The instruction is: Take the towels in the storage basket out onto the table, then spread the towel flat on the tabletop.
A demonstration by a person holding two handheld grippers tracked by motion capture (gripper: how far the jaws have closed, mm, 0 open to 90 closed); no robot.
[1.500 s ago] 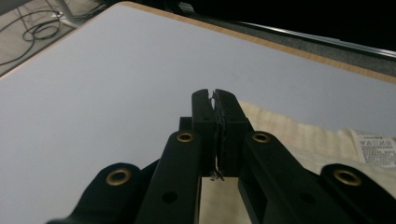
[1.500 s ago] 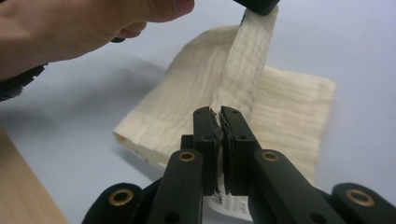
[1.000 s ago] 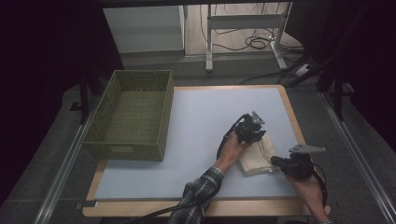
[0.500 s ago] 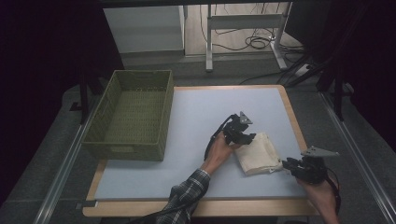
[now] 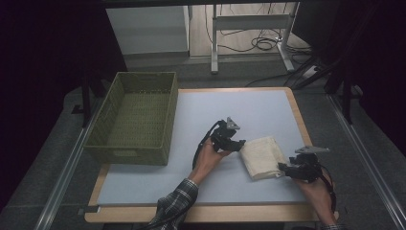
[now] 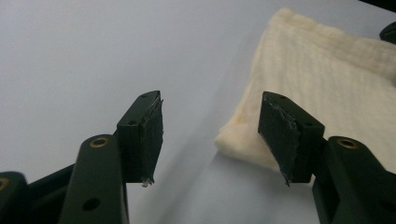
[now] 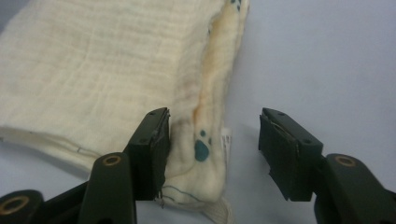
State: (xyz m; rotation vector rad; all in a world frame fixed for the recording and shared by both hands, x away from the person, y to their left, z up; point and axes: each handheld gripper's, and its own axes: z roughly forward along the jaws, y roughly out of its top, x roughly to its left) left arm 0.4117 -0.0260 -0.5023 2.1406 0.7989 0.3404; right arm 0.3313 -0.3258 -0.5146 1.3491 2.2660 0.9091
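Left gripper (image 5: 238, 143) released, jaws just been opening, half spread, nothing between them, cloth (image 5: 262, 156) edge just beside at its 3 o'clock. Right gripper (image 5: 282, 168) released too, jaws just been opening, cloth's corner lies loose between them. Cloth folded, cream, teal spots at hem, flat on tabletop (image 5: 249, 110), 4 o'clock of centre

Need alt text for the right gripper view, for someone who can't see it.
A folded cream cloth lies on the pale table, its corner, marked with teal spots, between the open black jaws of the right gripper. The jaws have just been opening and the pads do not press the cloth, though the left one sits close against it.
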